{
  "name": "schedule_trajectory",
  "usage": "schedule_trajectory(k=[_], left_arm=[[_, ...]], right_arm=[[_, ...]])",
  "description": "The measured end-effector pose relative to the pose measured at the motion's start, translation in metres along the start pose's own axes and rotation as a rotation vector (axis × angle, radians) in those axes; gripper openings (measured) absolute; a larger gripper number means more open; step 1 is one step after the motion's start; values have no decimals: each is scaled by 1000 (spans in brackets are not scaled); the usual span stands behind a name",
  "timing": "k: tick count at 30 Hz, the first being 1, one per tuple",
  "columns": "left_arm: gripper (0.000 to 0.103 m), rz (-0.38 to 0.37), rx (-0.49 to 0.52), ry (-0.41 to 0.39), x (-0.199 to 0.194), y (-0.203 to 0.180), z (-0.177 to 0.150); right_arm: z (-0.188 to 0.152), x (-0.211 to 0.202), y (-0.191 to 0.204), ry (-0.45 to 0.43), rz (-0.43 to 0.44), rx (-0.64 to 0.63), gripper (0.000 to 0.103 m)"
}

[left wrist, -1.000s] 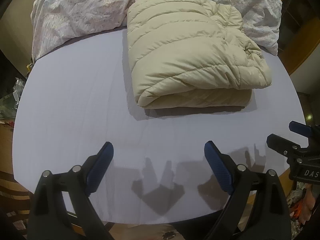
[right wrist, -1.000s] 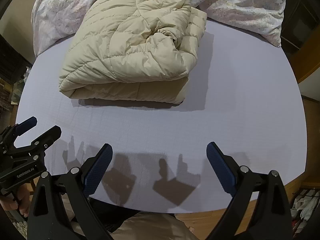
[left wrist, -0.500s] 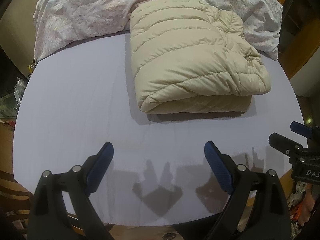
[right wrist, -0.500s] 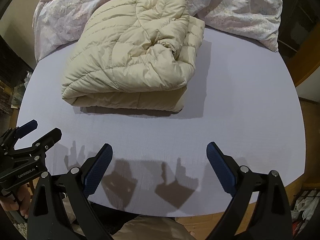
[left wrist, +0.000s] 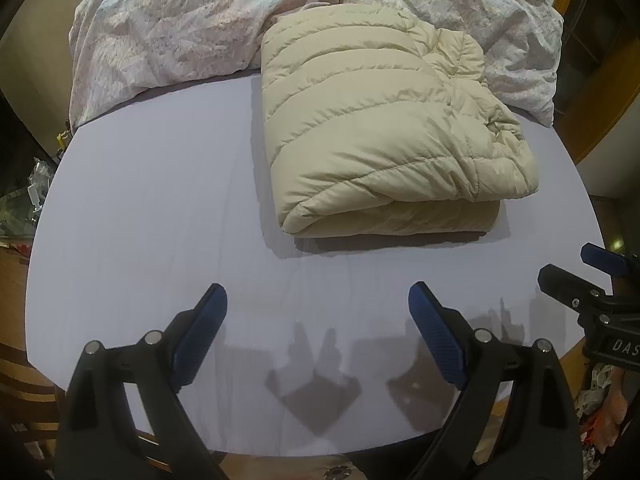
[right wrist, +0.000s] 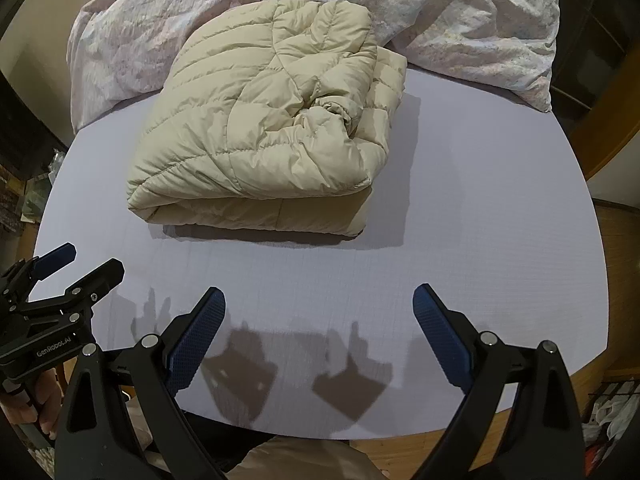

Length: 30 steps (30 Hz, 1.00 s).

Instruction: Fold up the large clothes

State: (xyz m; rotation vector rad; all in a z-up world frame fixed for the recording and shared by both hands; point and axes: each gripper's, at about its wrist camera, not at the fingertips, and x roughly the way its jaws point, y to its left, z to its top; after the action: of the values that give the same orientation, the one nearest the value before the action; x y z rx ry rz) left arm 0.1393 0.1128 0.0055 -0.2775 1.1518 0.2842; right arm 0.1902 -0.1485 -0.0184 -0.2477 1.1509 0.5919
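Observation:
A cream quilted puffer jacket (left wrist: 380, 132) lies folded in a thick bundle on the lavender table (left wrist: 140, 208); it also shows in the right wrist view (right wrist: 264, 136). My left gripper (left wrist: 318, 300) is open and empty above the table's near edge, well short of the jacket. My right gripper (right wrist: 320, 300) is open and empty too, near the front edge. Each gripper shows at the side of the other's view: the right one (left wrist: 576, 276), the left one (right wrist: 76, 264).
A crumpled pale floral bedsheet (left wrist: 180, 28) is heaped along the table's far side behind the jacket, also in the right wrist view (right wrist: 460, 16). Wooden furniture and clutter surround the table (right wrist: 500, 200).
Both grippers have drawn back a little from the jacket, which sits slightly farther away and lower in view. The jacket itself has not moved. Both stay open.

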Motion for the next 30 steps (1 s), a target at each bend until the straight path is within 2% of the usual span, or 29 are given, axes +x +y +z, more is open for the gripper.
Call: schedule_trajectory(k=[30], left_arm=[[92,6,0,-26,-5,-5,2]], right_arm=[[1,-3,-1,-20,4,-8,97]])
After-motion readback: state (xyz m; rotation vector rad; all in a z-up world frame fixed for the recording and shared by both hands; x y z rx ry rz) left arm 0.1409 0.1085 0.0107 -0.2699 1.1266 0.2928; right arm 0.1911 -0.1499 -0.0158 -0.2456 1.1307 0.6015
